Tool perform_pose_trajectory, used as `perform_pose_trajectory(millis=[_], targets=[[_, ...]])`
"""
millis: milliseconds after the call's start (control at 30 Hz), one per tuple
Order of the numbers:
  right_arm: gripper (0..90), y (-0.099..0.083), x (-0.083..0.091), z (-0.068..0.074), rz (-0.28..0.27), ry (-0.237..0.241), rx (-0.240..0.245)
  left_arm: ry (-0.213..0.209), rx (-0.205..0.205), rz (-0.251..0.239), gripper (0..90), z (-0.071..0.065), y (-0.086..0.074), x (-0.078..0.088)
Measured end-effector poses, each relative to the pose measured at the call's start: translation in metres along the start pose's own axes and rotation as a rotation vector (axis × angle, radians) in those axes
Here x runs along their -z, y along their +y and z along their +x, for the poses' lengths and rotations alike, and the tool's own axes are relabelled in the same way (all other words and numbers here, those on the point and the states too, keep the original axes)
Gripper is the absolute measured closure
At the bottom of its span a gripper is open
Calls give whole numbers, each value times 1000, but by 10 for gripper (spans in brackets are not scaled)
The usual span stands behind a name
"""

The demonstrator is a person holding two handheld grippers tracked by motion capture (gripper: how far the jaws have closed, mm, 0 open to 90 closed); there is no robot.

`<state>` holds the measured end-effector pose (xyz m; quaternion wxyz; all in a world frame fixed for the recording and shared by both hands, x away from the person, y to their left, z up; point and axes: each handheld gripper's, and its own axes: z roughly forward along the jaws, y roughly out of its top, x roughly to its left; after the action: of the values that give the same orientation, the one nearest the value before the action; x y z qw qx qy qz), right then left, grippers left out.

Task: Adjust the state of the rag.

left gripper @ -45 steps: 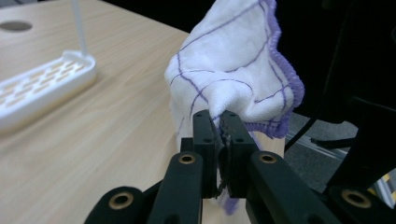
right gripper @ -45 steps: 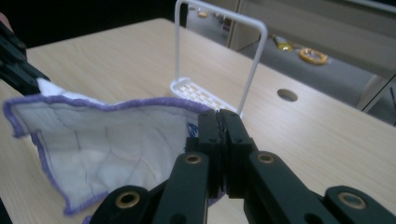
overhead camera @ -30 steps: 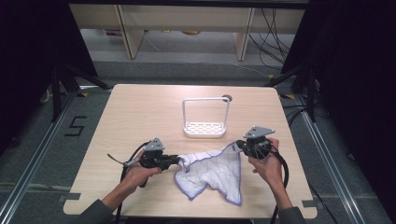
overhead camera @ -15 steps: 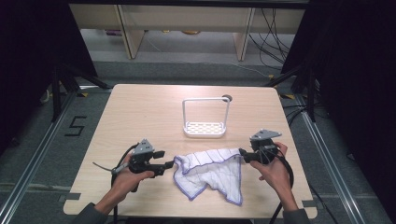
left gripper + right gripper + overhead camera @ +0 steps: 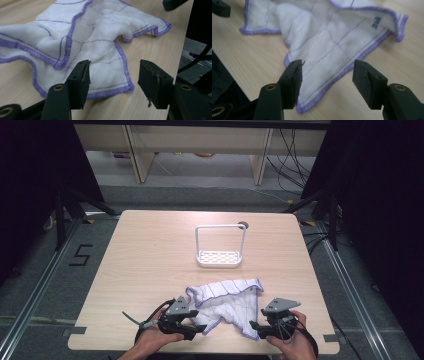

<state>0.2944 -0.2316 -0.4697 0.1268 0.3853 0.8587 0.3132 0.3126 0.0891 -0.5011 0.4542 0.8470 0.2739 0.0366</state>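
Observation:
A white cloth (image 5: 227,301) with purple hem and thin purple lines lies crumpled on the wooden table (image 5: 150,265), near its front edge. My left gripper (image 5: 199,330) sits at the cloth's near left corner, open; in the left gripper view the cloth (image 5: 82,42) lies just beyond and partly between the jaws of the left gripper (image 5: 113,75). My right gripper (image 5: 254,327) is at the cloth's near right point, open. In the right gripper view a corner of the cloth (image 5: 332,37) reaches in between the jaws of the right gripper (image 5: 327,75), which hold nothing.
A white wire rack (image 5: 220,246) with a perforated base stands at the middle of the table, beyond the cloth. A round hole (image 5: 243,225) is behind it. The table's front edge is right under both hands. A black cable trails from each gripper.
Both hands have drawn back toward the table's front edge. The cloth has shifted nearer with them and now lies loose between the two open grippers.

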Motion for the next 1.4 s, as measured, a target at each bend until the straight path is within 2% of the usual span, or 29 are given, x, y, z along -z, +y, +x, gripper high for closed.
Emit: perform_pose_trajectory(millis=[67, 100, 167, 200, 267, 300, 333, 400, 433, 467, 500, 533, 567, 600, 633, 700, 733, 800, 867, 900, 967, 1000, 1033, 1100, 1133, 1167, 1267, 1333, 1400], targets=[[427, -5, -4, 5, 11, 12, -4, 4, -36, 16, 421, -3, 1, -5], [429, -6, -7, 5, 18, 14, 17, -2, -46, 23, 425, -4, 2, -8], [439, -8, -9, 8, 63, 19, 8, -8, -58, 30, 445, -4, 3, -14], [443, -8, -10, 9, 70, 17, 8, -3, -79, 56, 460, -4, 3, -19], [459, -9, -10, 10, 84, 11, -1, -8, -86, 58, 481, -5, 3, -23], [467, -11, -11, 11, 68, 2, 8, -5, -91, 69, 493, -7, 2, -25], [482, -11, -11, 11, 77, 3, 12, 0, -122, 83, 504, -7, 2, -28], [540, -12, -12, 11, 93, 14, 37, 15, -195, 113, 556, -6, 3, -29], [564, -13, -14, 13, 87, 13, 25, 19, -214, 119, 600, -4, 4, -29], [608, -14, -16, 13, 107, 14, 48, 23, -198, 99, 653, -4, 3, -30], [697, -16, -19, 14, 104, 22, 31, 23, -215, 105, 770, -2, 3, -29], [697, -16, -19, 14, 104, 22, 31, 26, -233, 117, 770, 0, 3, -27], [761, -15, -17, 14, 119, 32, 22, 21, -234, 109, 803, 1, 2, -27], [822, -16, -15, 11, 125, 13, 68, 29, -248, 103, 833, 1, 3, -25], [844, -16, -14, 10, 110, 0, 77, 24, -257, 99, 842, 1, 3, -24], [860, -16, -4, 5, 108, 5, 54, 17, -248, 62, 855, -2, 4, -15], [860, -16, -4, 5, 108, 5, 54, 17, -248, 62, 856, -2, 4, -15], [861, -17, 5, -1, 78, -16, 58, 1, -261, 50, 856, -2, 2, -1], [862, -19, 17, -6, 46, -27, 41, -15, -255, 30, 857, -4, -3, 11], [862, -20, 22, -8, 57, -27, 53, -23, -237, 25, 857, -6, -6, 16], [861, -26, 27, -4, 45, -13, 33, -48, -242, 27, 857, -10, -13, 22], [861, -30, 29, 0, 59, -3, 32, -42, -238, 49, 857, -14, -17, 24], [860, -37, 27, 7, 68, 9, 62, -64, -268, 84, 856, -18, -23, 21], [859, -38, 27, 10, 88, 12, 73, -68, -253, 90, 854, -21, -28, 17], [856, -40, 26, 13, 108, 14, 85, -65, -271, 116, 848, -21, -29, 15], [852, -41, 24, 15, 96, 9, 84, -62, -268, 125, 834, -20, -30, 13], [836, -41, 20, 11, 98, -7, 116, -71, -244, 117, 776, -18, -30, 11], [827, -43, 17, 11, 115, -4, 83, -66, -235, 114, 739, -19, -30, 12], [826, -43, 15, 10, 115, -4, 82, -53, -237, 111, 745, -19, -31, 12]])
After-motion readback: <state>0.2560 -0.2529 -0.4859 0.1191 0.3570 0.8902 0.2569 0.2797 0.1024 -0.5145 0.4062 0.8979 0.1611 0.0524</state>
